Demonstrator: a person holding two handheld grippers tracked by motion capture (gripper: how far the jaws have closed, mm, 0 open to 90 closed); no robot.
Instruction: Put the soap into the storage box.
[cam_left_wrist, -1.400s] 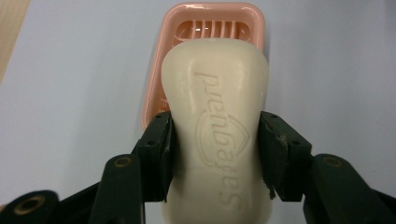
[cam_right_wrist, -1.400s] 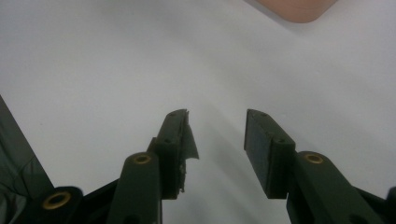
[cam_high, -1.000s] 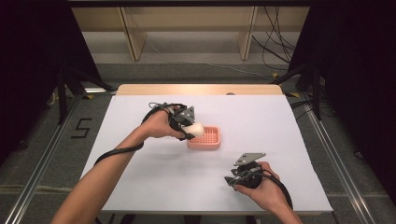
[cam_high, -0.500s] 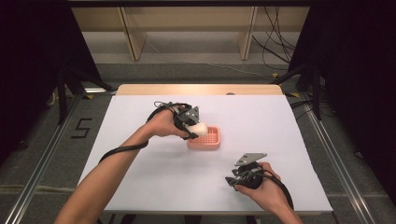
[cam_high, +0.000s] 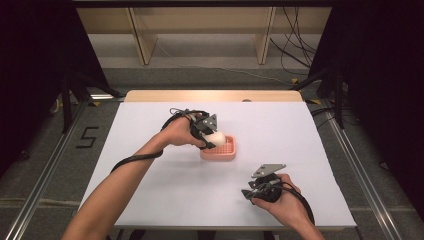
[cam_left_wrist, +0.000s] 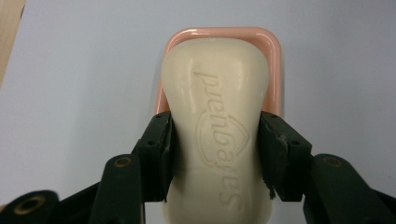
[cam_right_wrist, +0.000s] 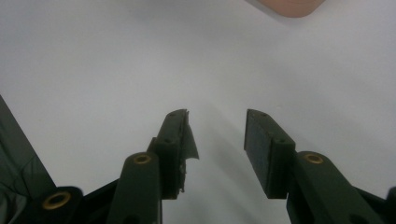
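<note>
On the left of the white table (cam_high: 150, 200), the person's left forearm reaches in from the near edge, and the left gripper (cam_high: 214, 136) sits at mid-table with its jaws clamped on a cream bar of soap (cam_left_wrist: 215, 135), one pad pressed against each long side. The soap hangs over the left end of the pink soap dish (cam_high: 223, 150), whose rounded rim shows just beyond the bar's far end in the left gripper view. Further right and nearer, well apart from the dish, the right gripper (cam_high: 248, 192) rests low over bare table, its jaws standing apart with nothing between them.
</note>
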